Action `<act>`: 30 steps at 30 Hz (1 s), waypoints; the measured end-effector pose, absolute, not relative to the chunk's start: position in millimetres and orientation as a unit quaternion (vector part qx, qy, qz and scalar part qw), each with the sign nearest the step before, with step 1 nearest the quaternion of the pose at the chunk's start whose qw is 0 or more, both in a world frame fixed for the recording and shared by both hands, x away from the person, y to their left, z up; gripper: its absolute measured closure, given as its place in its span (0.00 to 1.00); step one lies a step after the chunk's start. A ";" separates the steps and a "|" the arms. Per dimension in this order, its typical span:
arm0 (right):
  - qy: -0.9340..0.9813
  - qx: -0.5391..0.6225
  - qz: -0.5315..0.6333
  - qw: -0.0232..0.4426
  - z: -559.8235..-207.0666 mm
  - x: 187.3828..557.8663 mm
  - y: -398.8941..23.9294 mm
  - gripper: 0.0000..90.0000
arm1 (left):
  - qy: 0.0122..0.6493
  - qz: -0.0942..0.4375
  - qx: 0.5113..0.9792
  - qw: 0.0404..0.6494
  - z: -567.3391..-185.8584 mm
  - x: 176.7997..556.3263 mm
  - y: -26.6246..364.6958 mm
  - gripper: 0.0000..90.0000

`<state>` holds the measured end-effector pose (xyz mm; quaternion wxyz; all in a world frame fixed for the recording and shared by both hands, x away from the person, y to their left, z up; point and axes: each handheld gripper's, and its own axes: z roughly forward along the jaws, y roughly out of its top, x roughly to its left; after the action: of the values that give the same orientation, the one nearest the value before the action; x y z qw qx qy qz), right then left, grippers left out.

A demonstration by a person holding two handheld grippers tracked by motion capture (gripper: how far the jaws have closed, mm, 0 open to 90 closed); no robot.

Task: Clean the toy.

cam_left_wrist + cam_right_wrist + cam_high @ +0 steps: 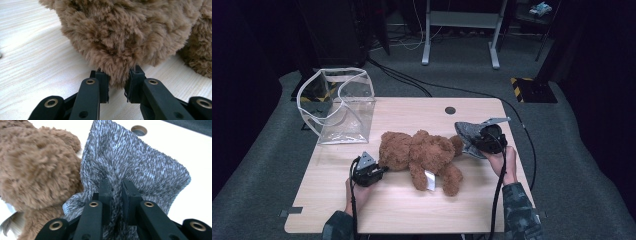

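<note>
A brown teddy bear [422, 156] lies on its side across the middle of the wooden table [332, 210]. My left gripper [379, 171] sits at the bear's left end, its jaws pinching a tuft of brown fur [117, 75]. My right gripper [479, 140] is at the bear's right end, shut on a grey knitted cloth [140, 165] that it holds lifted off the table beside the bear [35, 170]. The grey cloth [468, 134] fans out just right of the bear's ear.
A clear plastic bag [339, 105] with a white rim stands open at the table's far left corner. A round cable hole [450, 110] is near the far edge. A white tag [430, 181] lies by the bear's legs. Black cables trail across the floor.
</note>
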<state>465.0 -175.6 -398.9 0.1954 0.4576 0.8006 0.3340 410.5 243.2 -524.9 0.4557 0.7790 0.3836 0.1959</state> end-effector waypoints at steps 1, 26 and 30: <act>0.804 0.453 0.334 0.194 -396.8 465.4 -173.5 0.89 | 0.383 0.195 0.780 0.455 -524.7 410.5 243.3 0.84; 0.852 0.349 0.353 0.166 -365.6 476.6 -70.9 0.88 | 0.379 0.199 0.781 0.455 -524.1 409.9 243.3 0.84; 0.860 0.334 0.352 0.157 -366.4 477.4 -54.1 0.88 | 0.378 0.197 0.781 0.456 -524.1 409.6 243.4 0.84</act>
<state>477.4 -54.1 -366.4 0.1574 0.3335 0.8603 0.3519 409.6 243.4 -524.1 0.4556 0.7812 0.3784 0.1974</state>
